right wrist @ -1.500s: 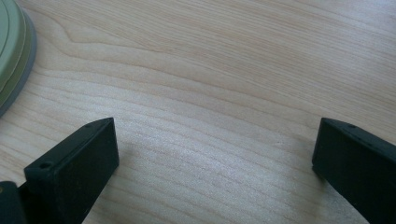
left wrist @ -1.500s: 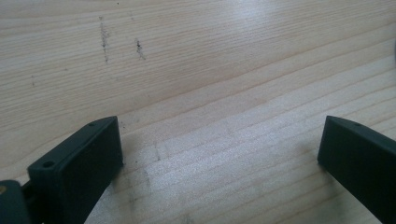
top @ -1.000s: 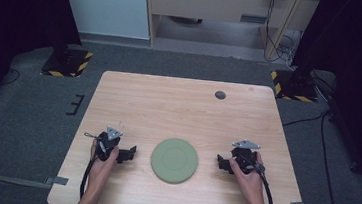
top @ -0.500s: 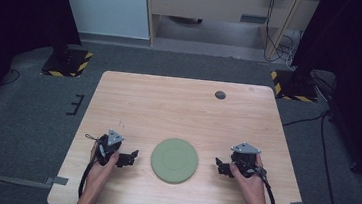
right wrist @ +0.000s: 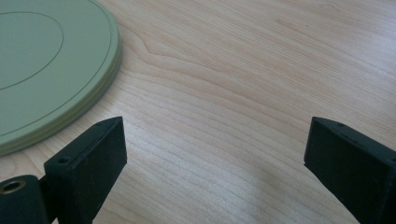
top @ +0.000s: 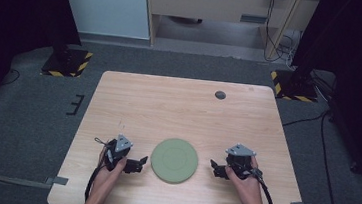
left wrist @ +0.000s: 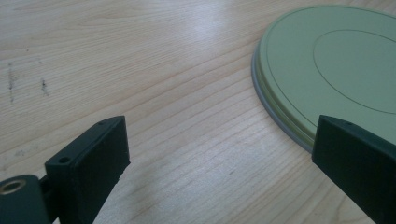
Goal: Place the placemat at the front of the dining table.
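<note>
Near the table's front edge lies a flat, round, pale-green disc stack (top: 174, 159), between the left gripper (top: 135, 165) and right gripper (top: 217, 169), both with jaws spread wide and empty. Its thin rim (left wrist: 275, 112) hugs the light wooden table (top: 168, 106), so a grab could slip. How many layers it has is unclear.
</note>
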{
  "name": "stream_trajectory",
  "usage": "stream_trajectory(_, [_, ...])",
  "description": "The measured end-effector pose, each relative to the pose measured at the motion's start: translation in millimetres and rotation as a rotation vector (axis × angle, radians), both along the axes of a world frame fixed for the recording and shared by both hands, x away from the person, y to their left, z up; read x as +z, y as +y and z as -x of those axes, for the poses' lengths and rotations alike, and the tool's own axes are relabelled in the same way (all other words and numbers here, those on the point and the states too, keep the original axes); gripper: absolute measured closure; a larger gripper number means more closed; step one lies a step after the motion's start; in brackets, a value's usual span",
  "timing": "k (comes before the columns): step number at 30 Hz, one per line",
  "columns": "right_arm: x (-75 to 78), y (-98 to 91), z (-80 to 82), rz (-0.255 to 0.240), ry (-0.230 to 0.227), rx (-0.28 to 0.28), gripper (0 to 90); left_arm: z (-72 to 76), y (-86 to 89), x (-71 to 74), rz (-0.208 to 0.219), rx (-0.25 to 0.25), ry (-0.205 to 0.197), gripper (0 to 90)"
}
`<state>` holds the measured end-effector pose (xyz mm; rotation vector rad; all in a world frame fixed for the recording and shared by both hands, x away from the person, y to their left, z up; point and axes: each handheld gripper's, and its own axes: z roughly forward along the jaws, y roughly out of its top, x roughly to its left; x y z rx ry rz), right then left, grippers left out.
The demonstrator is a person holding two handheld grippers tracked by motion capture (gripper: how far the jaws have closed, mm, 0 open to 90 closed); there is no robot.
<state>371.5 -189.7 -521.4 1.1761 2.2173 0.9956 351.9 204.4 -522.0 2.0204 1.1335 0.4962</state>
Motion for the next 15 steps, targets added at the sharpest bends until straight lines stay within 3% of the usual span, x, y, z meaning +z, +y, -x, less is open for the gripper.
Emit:
stream_trajectory(9, [3.2, 4.8, 0.1, -0.019, 0.014, -0.006, 6.7, 0.9, -9.5, -1.5, 0.032, -0.031, 0.018, 2.5])
stream_trajectory(15, [2.7, 17.6, 3.3, -0.009, 0.022, 0.047, 6.4, 1.4, -17.8, -3.3, -0.001, -0.04, 0.014, 1.9])
